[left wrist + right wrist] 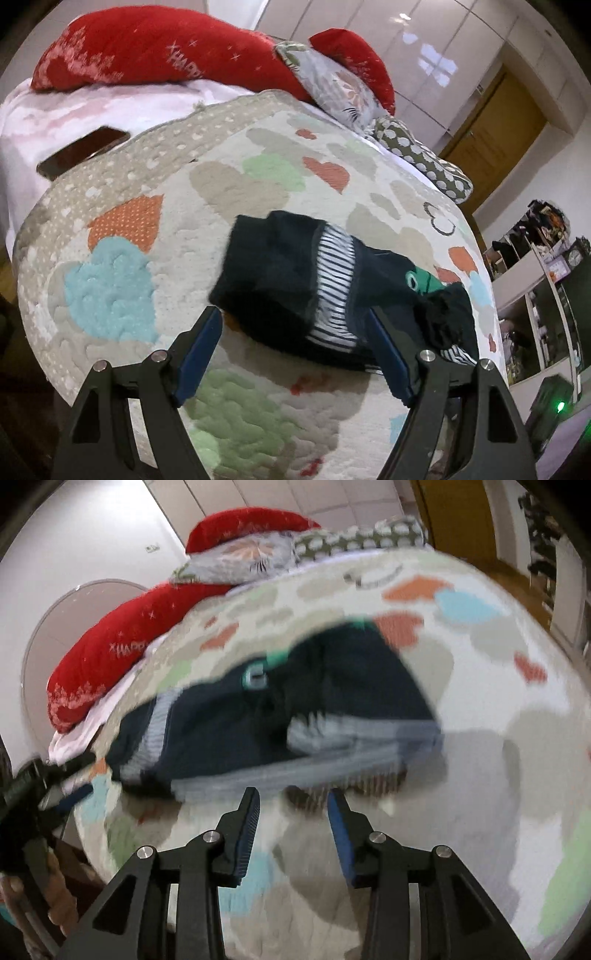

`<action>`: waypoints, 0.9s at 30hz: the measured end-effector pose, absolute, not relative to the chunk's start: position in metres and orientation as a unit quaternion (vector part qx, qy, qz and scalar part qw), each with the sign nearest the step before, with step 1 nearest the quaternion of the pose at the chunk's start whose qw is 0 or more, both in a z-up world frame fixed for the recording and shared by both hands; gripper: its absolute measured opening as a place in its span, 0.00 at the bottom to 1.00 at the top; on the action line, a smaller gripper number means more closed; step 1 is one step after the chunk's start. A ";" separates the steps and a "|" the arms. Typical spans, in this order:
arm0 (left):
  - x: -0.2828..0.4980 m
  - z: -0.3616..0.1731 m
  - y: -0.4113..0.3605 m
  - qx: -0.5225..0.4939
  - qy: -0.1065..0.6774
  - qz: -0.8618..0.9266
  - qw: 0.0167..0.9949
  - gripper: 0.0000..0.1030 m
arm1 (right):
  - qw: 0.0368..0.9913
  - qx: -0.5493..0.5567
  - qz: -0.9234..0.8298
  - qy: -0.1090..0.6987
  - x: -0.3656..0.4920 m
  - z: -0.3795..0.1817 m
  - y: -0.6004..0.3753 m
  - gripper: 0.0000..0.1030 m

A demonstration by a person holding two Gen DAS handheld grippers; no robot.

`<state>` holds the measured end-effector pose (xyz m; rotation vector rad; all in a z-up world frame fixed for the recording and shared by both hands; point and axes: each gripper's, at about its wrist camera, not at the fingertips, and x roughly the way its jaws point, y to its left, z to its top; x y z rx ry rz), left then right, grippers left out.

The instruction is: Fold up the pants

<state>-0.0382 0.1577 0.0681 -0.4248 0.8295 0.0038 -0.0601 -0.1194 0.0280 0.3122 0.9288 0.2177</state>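
Observation:
The dark navy pants (pixel 295 280) with striped white bands and a green print lie folded in a bundle on the heart-patterned quilt (pixel 155 206). My left gripper (pixel 295 325) is open, its blue pads either side of the bundle's near edge, holding nothing. In the right wrist view the pants (pixel 332 701) are blurred. My right gripper (pixel 293 801) is open and empty just short of their striped near edge. The left gripper shows at the left edge of the right wrist view (pixel 55 794).
Red pillows (pixel 147 48), a floral pillow (pixel 332 85) and a dotted cushion (pixel 421 158) lie at the bed's head. A phone (pixel 81 151) lies on the white sheet at left. Shelves (pixel 546 295) and a wooden door (pixel 491 140) stand at right.

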 end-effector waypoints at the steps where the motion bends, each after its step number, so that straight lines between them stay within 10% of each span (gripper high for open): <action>1: -0.038 0.070 0.154 -0.200 0.398 0.002 0.895 0.76 | 0.877 0.141 0.108 0.447 -0.064 0.027 -0.115 0.40; 16: -0.034 0.047 0.232 -0.280 0.404 0.083 0.867 0.76 | 0.890 0.110 0.139 0.419 -0.073 0.012 -0.099 0.64; 27: -0.061 0.029 0.292 -0.300 0.390 0.120 0.862 0.77 | 0.861 -0.051 0.227 0.451 -0.028 0.089 0.013 0.64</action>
